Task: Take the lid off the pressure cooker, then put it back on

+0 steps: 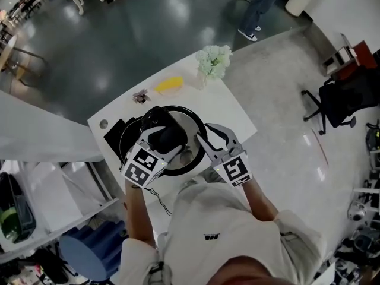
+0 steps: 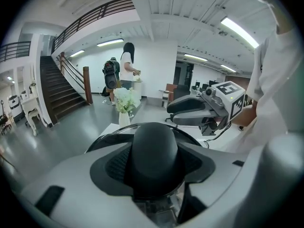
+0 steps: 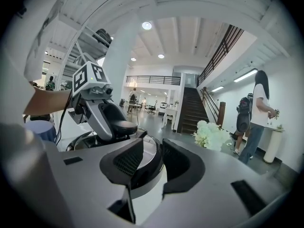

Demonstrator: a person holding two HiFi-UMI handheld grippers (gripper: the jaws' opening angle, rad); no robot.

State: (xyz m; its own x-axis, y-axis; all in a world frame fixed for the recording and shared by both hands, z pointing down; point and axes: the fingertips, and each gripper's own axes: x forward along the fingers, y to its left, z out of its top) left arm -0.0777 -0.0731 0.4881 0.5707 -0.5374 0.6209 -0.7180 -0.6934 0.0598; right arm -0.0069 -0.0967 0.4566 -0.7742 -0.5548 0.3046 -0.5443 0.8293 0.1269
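Observation:
The pressure cooker (image 1: 126, 140) stands on a white table (image 1: 234, 114), a black ring around a pale lid (image 1: 190, 123). My left gripper (image 1: 164, 138) is shut on the lid's black knob (image 2: 154, 148), whose dome fills the space between the jaws in the left gripper view. My right gripper (image 1: 212, 140) hovers at the cooker's right side. Its jaws stand a little apart with nothing between the pads, and the cooker's rim (image 3: 142, 148) shows through the gap. In the right gripper view the left gripper (image 3: 116, 123) is on the knob.
A vase of white flowers (image 1: 214, 61), a yellow object (image 1: 169, 85) and a small dark item (image 1: 141, 96) sit at the table's far side. A black pad (image 1: 113, 136) lies left of the cooker. An office chair (image 1: 338, 100) stands to the right, shelves to the left, and a person (image 1: 258, 8) stands beyond.

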